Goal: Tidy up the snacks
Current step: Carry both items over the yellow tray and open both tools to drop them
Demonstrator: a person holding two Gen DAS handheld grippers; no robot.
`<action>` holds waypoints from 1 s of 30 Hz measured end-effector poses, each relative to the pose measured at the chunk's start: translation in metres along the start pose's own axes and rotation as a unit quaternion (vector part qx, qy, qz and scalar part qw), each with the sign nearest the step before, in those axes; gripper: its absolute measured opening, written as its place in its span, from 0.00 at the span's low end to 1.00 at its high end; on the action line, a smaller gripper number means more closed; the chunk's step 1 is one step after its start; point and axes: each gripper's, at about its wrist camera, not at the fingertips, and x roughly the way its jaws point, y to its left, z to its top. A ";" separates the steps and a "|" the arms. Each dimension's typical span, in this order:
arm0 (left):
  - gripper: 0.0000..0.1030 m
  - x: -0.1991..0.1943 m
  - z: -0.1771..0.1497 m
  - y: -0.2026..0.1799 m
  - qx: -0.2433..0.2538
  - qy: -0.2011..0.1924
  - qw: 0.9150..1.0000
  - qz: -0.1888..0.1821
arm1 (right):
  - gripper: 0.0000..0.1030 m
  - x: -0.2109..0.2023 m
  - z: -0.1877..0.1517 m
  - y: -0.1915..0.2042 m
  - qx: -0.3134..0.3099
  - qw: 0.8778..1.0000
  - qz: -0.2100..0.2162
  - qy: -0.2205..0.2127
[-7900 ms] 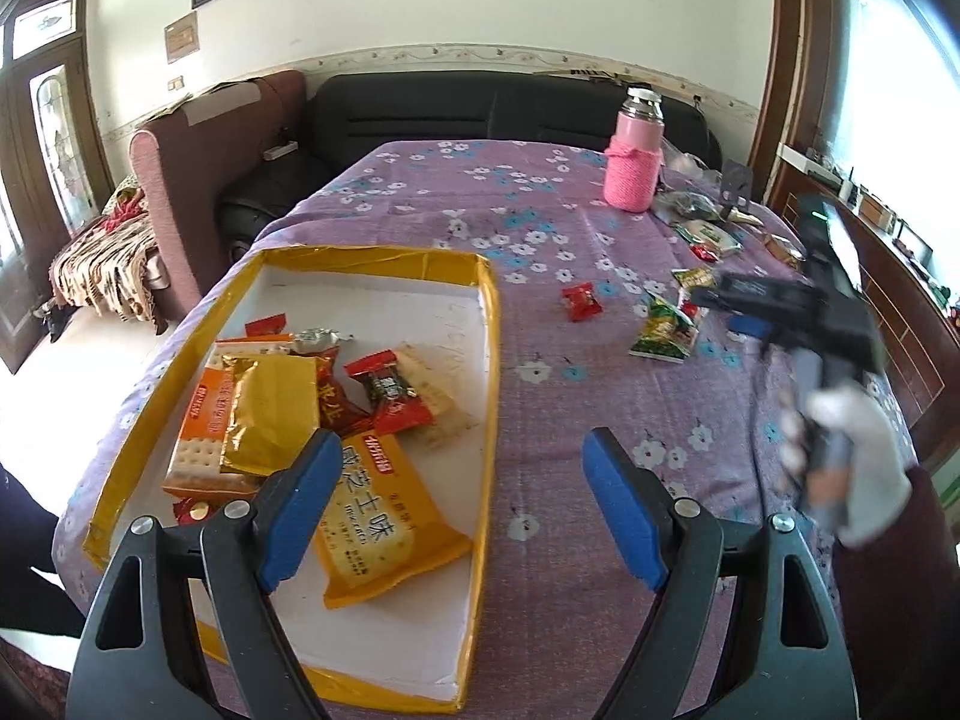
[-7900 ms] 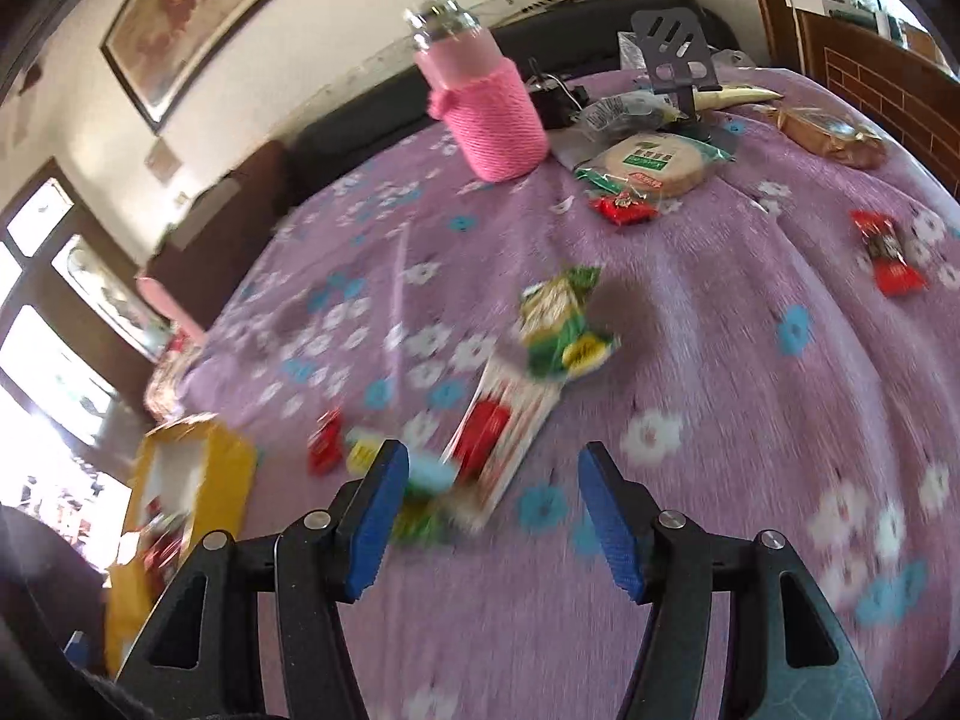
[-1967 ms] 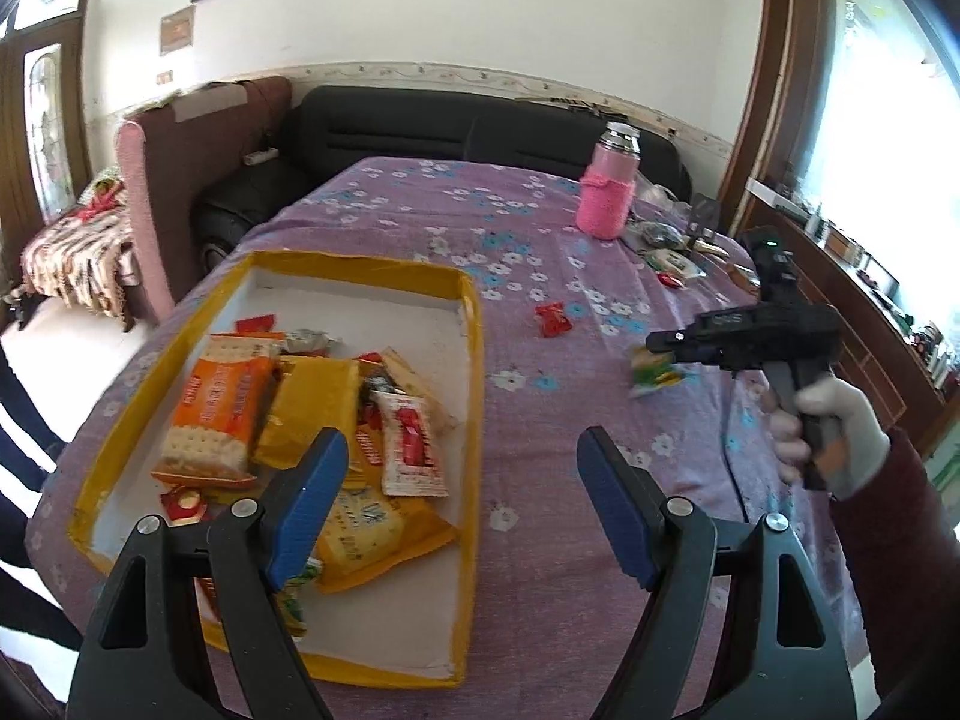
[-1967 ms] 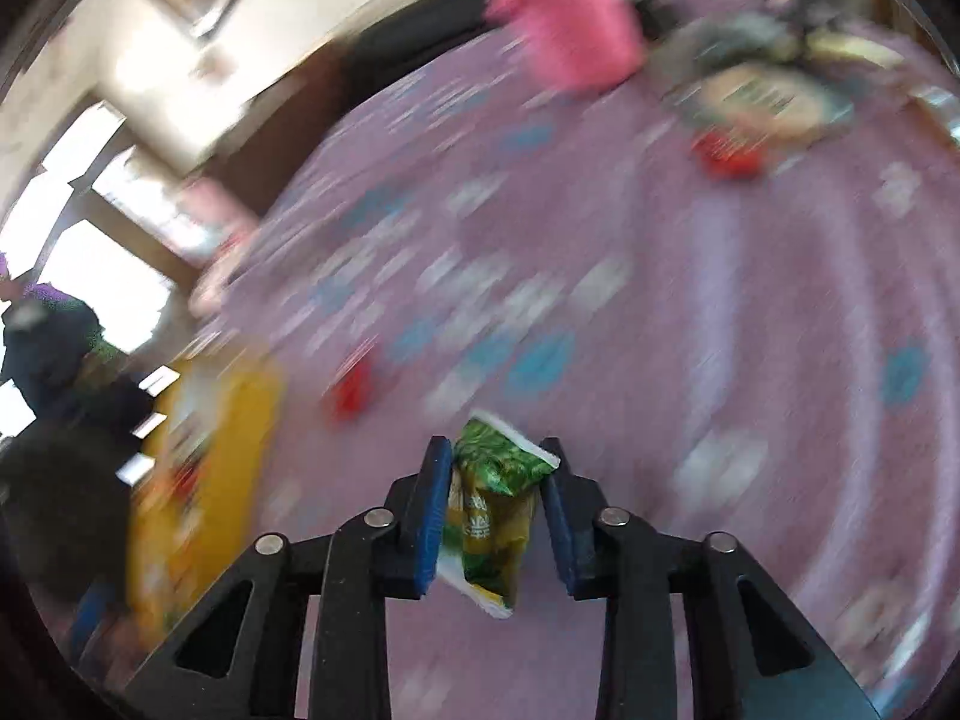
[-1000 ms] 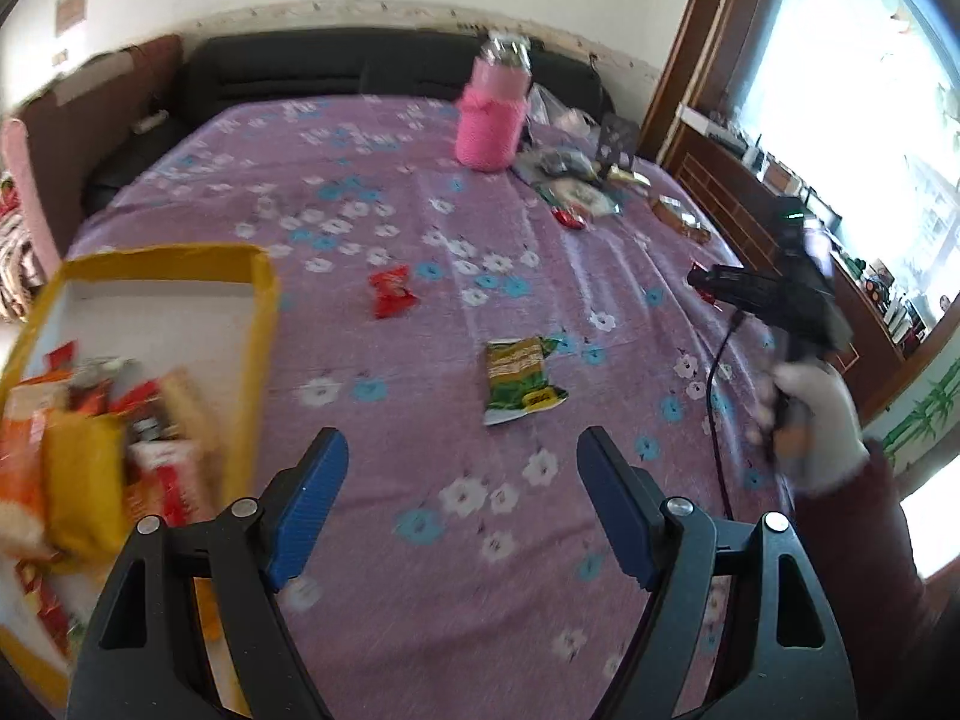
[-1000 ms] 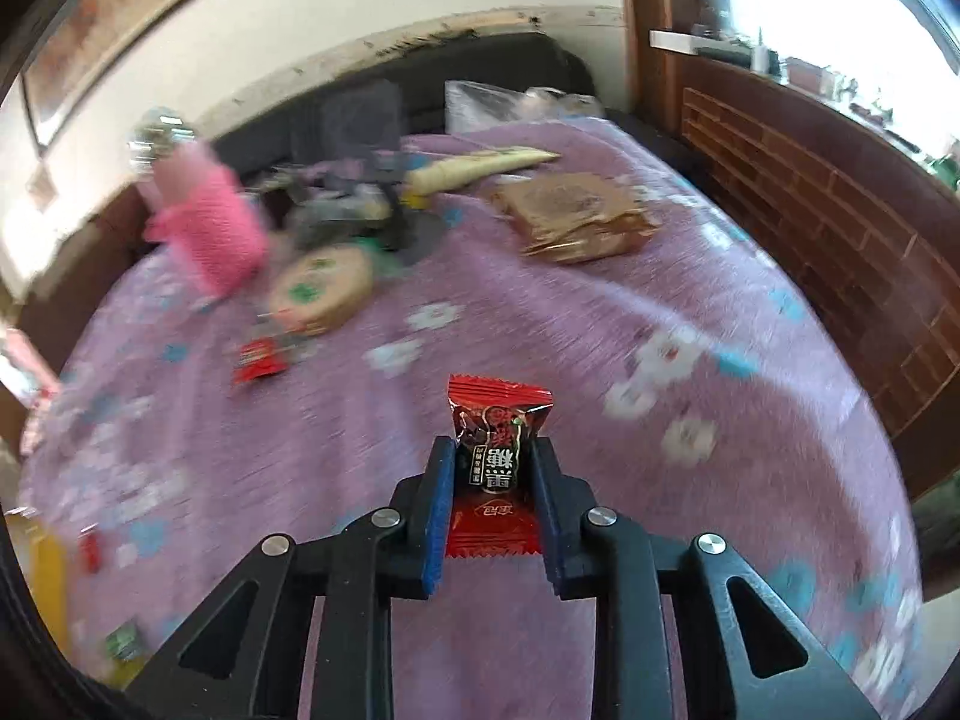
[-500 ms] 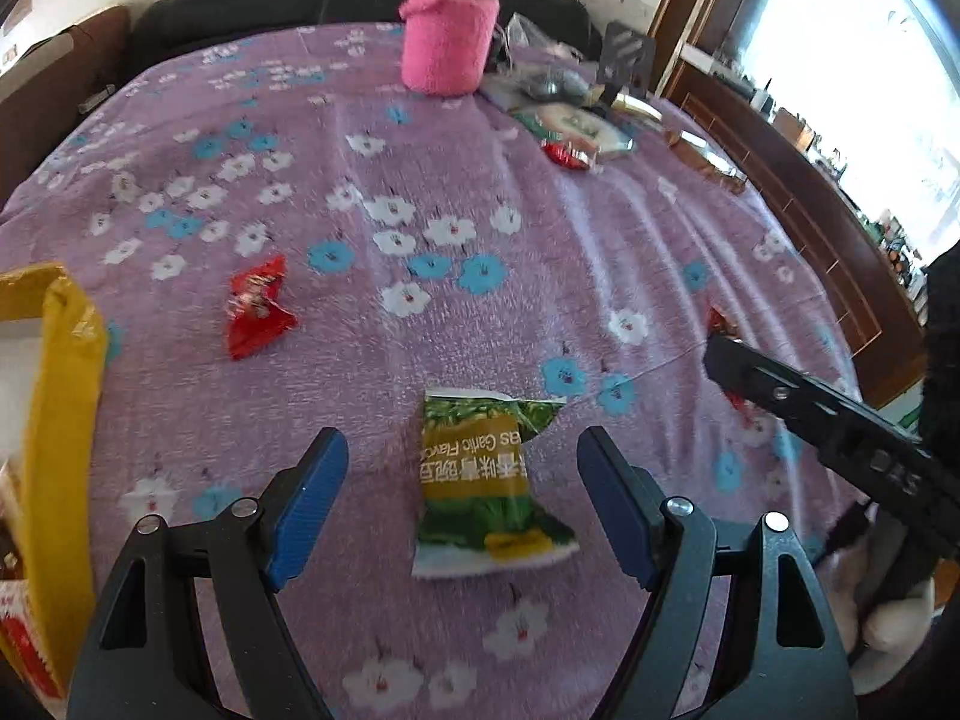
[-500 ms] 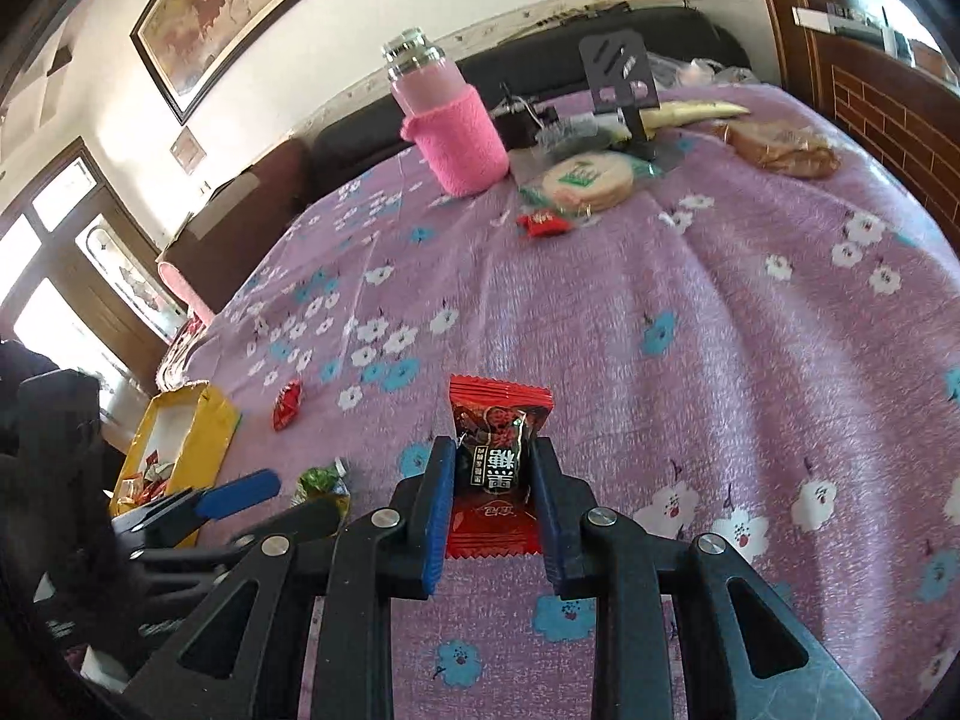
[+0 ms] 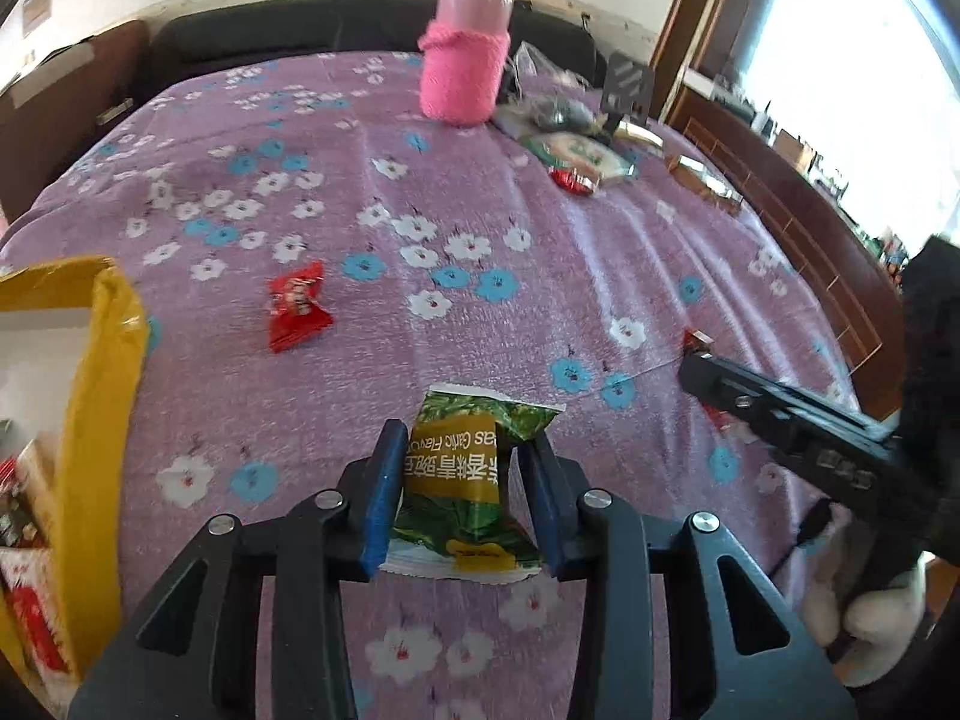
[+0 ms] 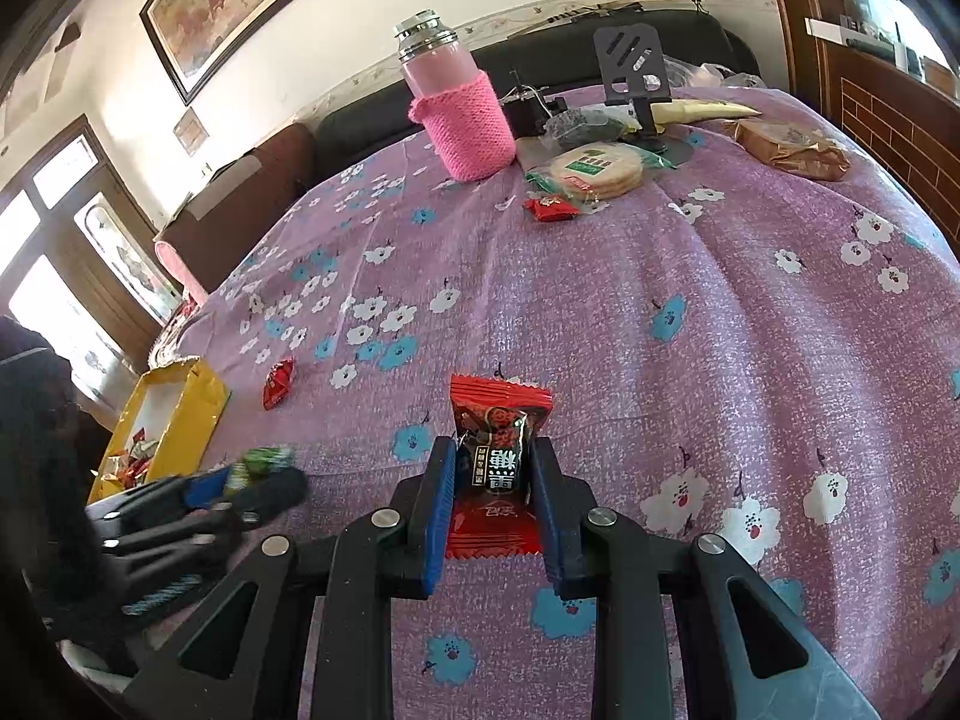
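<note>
My left gripper [image 9: 459, 495] is shut on a green and yellow snack packet [image 9: 465, 480] low over the purple flowered tablecloth. My right gripper [image 10: 492, 504] is shut on a red candy packet [image 10: 495, 456] and holds it above the cloth. The yellow-rimmed box [image 9: 111, 354] with several snacks in it is at the left; it also shows in the right wrist view [image 10: 192, 414]. A loose red candy [image 9: 294, 312] lies on the cloth beside the box. The right gripper shows at the right edge of the left wrist view [image 9: 780, 414].
A pink-sleeved bottle [image 10: 462, 114] stands at the far side. Near it are a round cracker pack [image 10: 594, 171], a small red candy [image 10: 549, 207], a black phone stand [image 10: 636, 69] and a brown wrapped packet [image 10: 786, 150]. A dark sofa lies beyond the table.
My left gripper has closed on the green packet, which lay between its open jaws half a second ago. The right gripper still holds the red candy and has moved little.
</note>
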 end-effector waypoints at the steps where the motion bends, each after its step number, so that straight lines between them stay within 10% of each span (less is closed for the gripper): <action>1: 0.34 -0.007 -0.001 0.000 -0.002 -0.006 1.000 0.001 | 0.25 0.000 0.000 0.000 -0.001 1.000 0.000 0.000; 30: 0.35 -0.171 -0.069 0.115 -0.121 -0.126 0.983 0.062 | 0.25 -0.015 -0.021 0.070 -0.074 0.997 0.001 -0.016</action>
